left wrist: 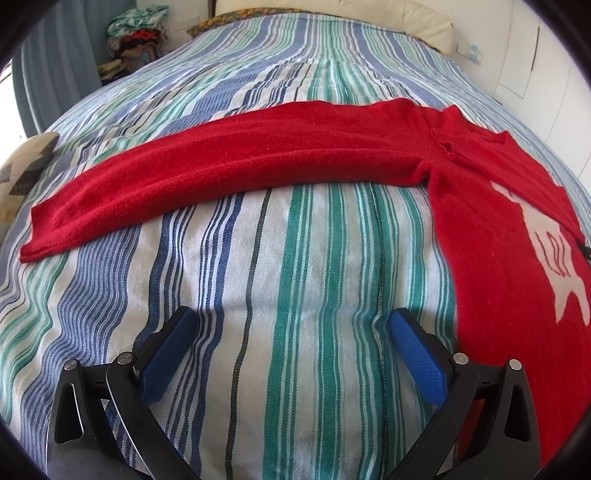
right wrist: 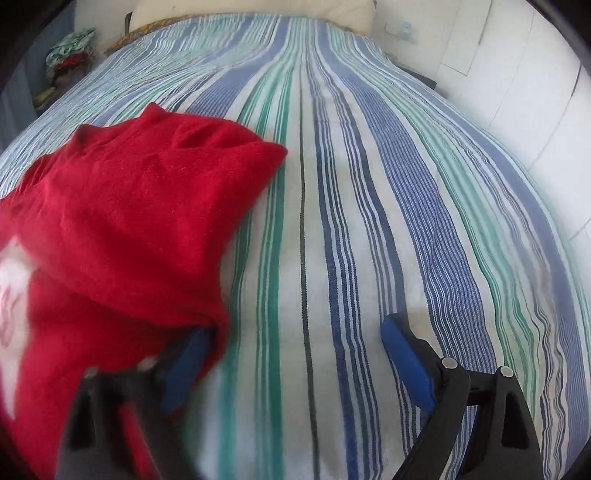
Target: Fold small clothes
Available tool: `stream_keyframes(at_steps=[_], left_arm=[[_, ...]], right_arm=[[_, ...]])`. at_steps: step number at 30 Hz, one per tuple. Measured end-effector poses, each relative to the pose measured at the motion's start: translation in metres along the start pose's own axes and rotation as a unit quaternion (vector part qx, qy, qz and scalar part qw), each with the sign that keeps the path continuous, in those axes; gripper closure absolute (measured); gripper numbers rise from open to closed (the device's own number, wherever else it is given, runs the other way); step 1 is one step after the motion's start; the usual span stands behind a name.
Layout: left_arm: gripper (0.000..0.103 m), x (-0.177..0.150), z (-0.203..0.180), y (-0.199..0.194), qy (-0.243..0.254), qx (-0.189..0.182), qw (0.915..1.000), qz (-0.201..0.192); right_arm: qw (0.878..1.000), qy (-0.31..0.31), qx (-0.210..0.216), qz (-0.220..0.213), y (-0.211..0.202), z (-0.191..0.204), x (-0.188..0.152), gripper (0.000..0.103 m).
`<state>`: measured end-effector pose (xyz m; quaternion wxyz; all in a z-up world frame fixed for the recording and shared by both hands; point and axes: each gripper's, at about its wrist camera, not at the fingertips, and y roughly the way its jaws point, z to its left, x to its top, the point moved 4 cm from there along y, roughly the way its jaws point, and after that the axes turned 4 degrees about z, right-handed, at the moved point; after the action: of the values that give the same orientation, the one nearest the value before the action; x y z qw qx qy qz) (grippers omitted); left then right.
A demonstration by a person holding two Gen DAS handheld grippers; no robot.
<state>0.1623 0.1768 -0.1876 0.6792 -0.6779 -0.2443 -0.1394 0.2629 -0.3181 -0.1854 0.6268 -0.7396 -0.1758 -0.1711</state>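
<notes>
A red sweater (left wrist: 498, 240) with a white motif lies flat on the striped bedspread (left wrist: 295, 369). One long sleeve (left wrist: 258, 162) stretches out to the left across the bed. My left gripper (left wrist: 291, 315) hovers open over bare bedspread just in front of that sleeve, with the sweater's body beside its right finger. In the right wrist view the sweater (right wrist: 129, 206) is bunched at the left, its other side folded in over the body. My right gripper (right wrist: 295, 328) stands wide open. The sweater's edge drapes over its left finger (right wrist: 184, 365), and only bedspread shows between the pads.
A cream pillow (right wrist: 258, 14) lies at the head of the bed. A heap of mixed clothes (left wrist: 136, 33) sits at the far left beside the bed. A patterned cushion (left wrist: 22, 166) rests at the left edge. White panelled doors (right wrist: 517, 74) run along the right.
</notes>
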Motion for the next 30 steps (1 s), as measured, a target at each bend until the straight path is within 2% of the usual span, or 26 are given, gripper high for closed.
stream_keyframes(at_steps=[3,7,11,16,19,22,24,27,30], left_arm=[[0.000,0.001,-0.001,0.000,0.000,0.001,1.0000,0.001],[0.000,0.002,-0.001,0.001,0.000,0.001,1.0000,0.003],[0.000,0.004,-0.001,0.002,-0.001,0.000,0.9999,0.011],[0.000,0.007,0.001,-0.001,-0.013,-0.006,0.9996,0.025],[0.001,0.007,0.005,-0.012,-0.041,-0.030,0.9984,0.025],[0.001,0.010,0.013,-0.032,-0.087,-0.081,0.9928,0.016],[0.001,0.013,0.024,-0.048,-0.116,-0.110,0.9872,0.000],[0.001,0.023,0.057,-0.064,-0.154,-0.113,0.9814,-0.017],[0.001,0.029,0.099,-0.062,-0.214,-0.115,0.9700,-0.008]], right_arm=[[1.000,-0.014,0.000,-0.005,-0.016,0.000,-0.001,0.014],[1.000,0.022,0.009,-0.017,-0.046,-0.021,-0.016,0.014],[0.997,0.060,0.037,-0.028,-0.091,-0.033,-0.061,0.013],[0.990,0.081,0.087,-0.070,-0.154,-0.009,-0.133,0.012],[0.988,0.085,0.103,-0.083,-0.170,0.015,-0.156,0.012],[0.985,0.053,0.131,-0.102,-0.181,0.035,-0.153,0.012],[0.985,0.027,0.131,-0.108,-0.181,0.048,-0.151,0.012],[0.984,0.021,0.149,-0.097,-0.174,0.058,-0.151,0.012],[0.983,0.014,0.156,-0.097,-0.173,0.063,-0.154,0.012]])
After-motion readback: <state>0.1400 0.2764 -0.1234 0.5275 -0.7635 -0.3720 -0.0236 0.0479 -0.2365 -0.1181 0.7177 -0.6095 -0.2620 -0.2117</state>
